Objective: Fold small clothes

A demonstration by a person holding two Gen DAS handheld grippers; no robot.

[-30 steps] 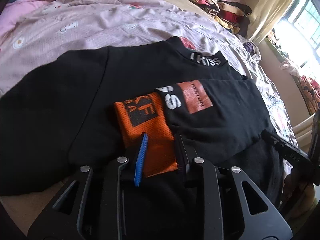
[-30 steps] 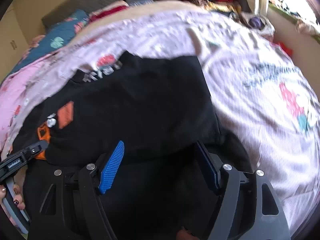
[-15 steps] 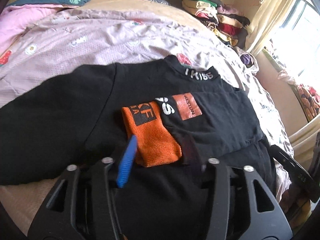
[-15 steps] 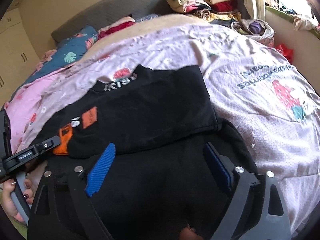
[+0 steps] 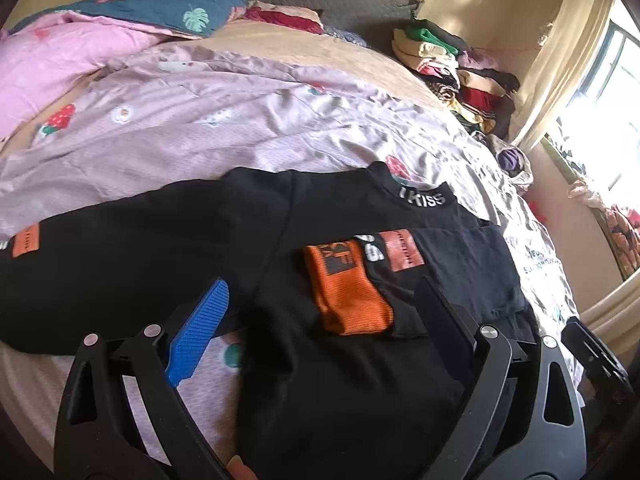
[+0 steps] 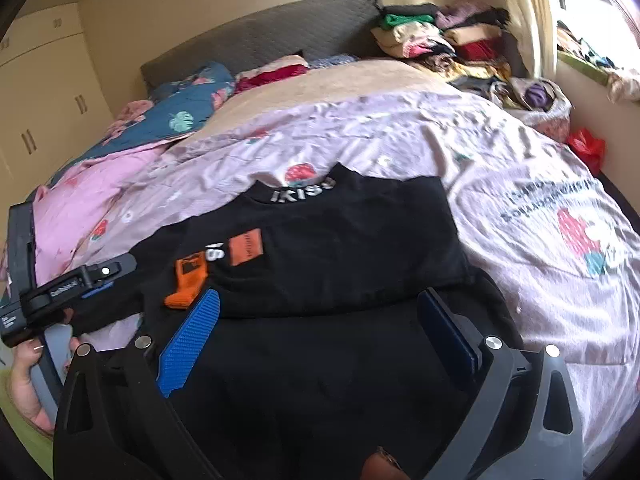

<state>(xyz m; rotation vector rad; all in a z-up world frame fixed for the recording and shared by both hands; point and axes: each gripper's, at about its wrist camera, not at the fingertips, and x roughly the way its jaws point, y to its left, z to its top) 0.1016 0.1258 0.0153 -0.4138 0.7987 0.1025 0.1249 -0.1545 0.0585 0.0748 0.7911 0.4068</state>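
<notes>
Your left gripper [image 5: 320, 320] stands wide open over the near part of the black top [image 5: 200, 248], its blue pad [image 5: 198, 336] above the spot where the top's left sleeve meets the bedsheet [image 5: 200, 136], and it holds nothing; your right gripper [image 6: 320, 332] is likewise spread wide and empty, both fingers hovering over the top's near hem. The top lies flat on the sheet with its collar, lettered in white, at the far side from you. Its right sleeve is folded in across the chest, so that the orange cuff [image 5: 346, 288] rests about the middle of the top, just on your side of the collar, with an orange patch [image 5: 402, 256] beside it. The left sleeve is spread out to the left of the top, a second orange patch [image 5: 25, 246] near its end. Beyond the top's collar the sheet runs to a pink blanket [image 5: 52, 60] and a blue leaf-print quilt [image 5: 176, 12] on the left, and a heap of folded clothes [image 5: 452, 64] on the right by the curtain [image 5: 560, 48]. In the right wrist view your left hand [image 6: 28, 384] grips its tool at the top's left edge
</notes>
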